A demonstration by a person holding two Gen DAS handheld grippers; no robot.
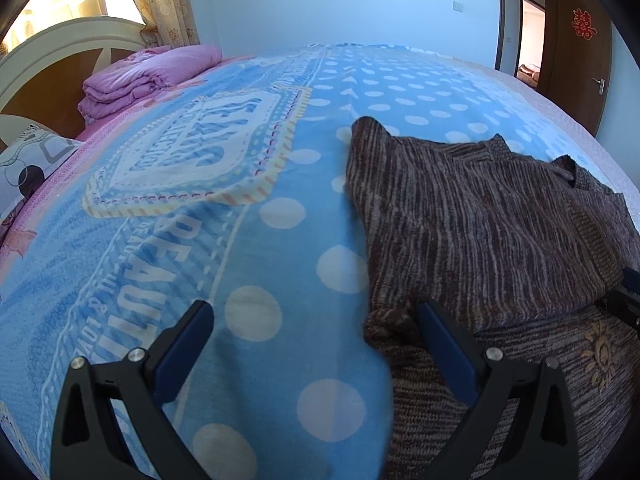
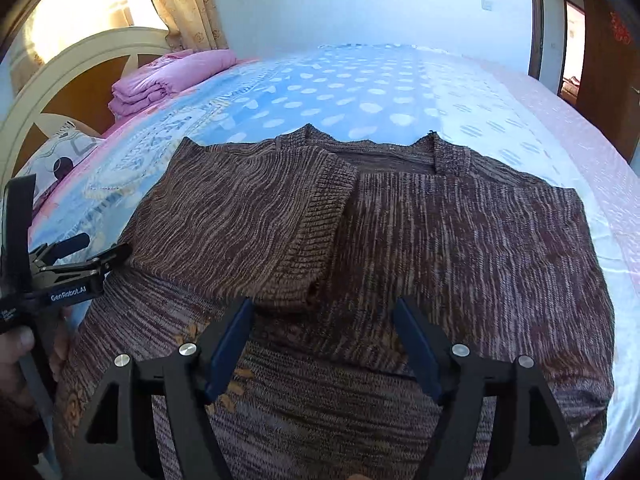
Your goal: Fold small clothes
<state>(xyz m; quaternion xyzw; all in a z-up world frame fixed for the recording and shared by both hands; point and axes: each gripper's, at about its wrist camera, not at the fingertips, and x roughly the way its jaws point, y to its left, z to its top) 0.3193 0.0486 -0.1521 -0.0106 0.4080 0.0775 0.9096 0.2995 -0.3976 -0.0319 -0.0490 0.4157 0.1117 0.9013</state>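
A brown marled knit sweater [image 2: 460, 240] lies flat on the blue dotted blanket [image 2: 360, 92], neckline away from me. One sleeve [image 2: 248, 216] is folded across its chest, and its ribbed cuff ends just ahead of my right gripper [image 2: 323, 306]. That gripper hovers open over the lower chest and grips no cloth. My left gripper [image 1: 314, 312] is open at the sweater's [image 1: 480, 220] left edge, one finger [image 1: 436, 328] over the knit, the other over the blanket [image 1: 280, 168]. In the right wrist view the left gripper [image 2: 98, 246] sits at the far left, held by a hand [image 2: 16, 340].
A folded pink quilt [image 1: 148, 76] lies by the cream headboard [image 1: 60, 40] at the far left, with a patterned pillow [image 1: 28, 164] beside it. Curtains [image 1: 160, 4] hang behind. A brown door [image 1: 580, 52] stands open at the far right.
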